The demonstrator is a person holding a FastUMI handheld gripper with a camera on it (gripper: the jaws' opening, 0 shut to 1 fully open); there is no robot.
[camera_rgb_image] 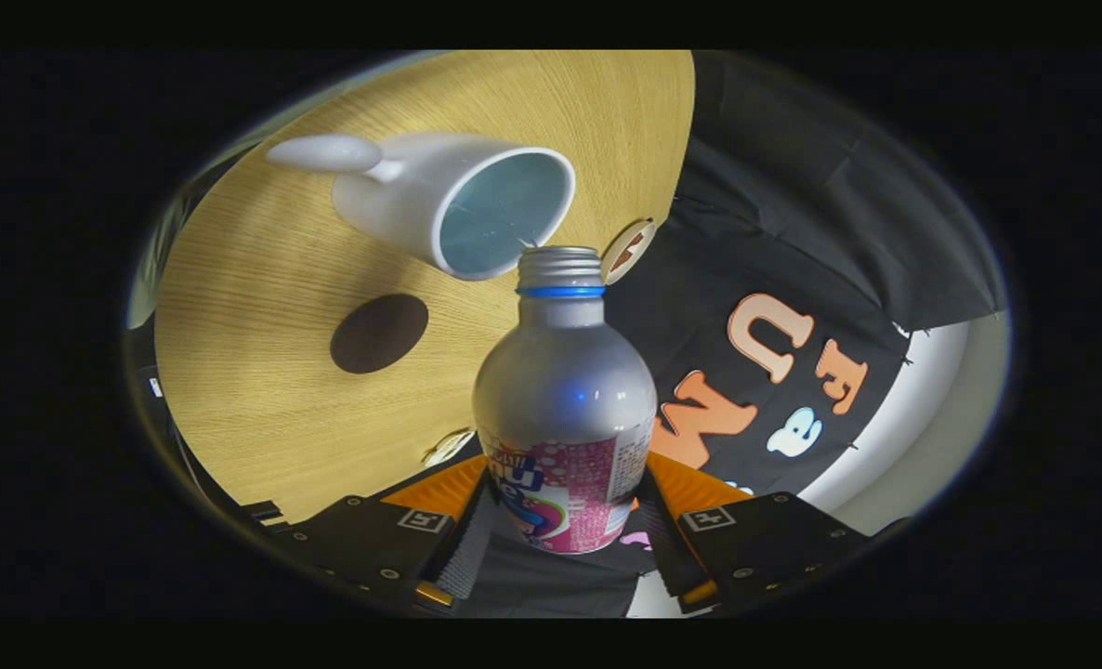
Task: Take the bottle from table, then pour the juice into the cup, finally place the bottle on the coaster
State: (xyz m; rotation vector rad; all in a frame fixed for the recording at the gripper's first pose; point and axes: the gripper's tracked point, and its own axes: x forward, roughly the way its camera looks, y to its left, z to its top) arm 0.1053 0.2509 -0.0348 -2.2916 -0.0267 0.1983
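Observation:
A silver bottle (562, 390) with a pink label and a blue neck ring sits between the fingers of my gripper (565, 520), which is shut on its lower body. The whole view is rolled, so the bottle is tipped over the table. Its uncapped threaded mouth (558, 253) lies right at the rim of a white cup (463, 200) with a pale blue inside and a long handle. A dark round coaster (379, 333) lies on the wooden table (263, 307), beside the bottle's shoulder and nearer to me than the cup.
The table's far edge runs just past the bottle's neck, with the booth's black cloth wall (793, 204) beyond it. Two small round tags (627, 251) (449, 447) sit along that edge.

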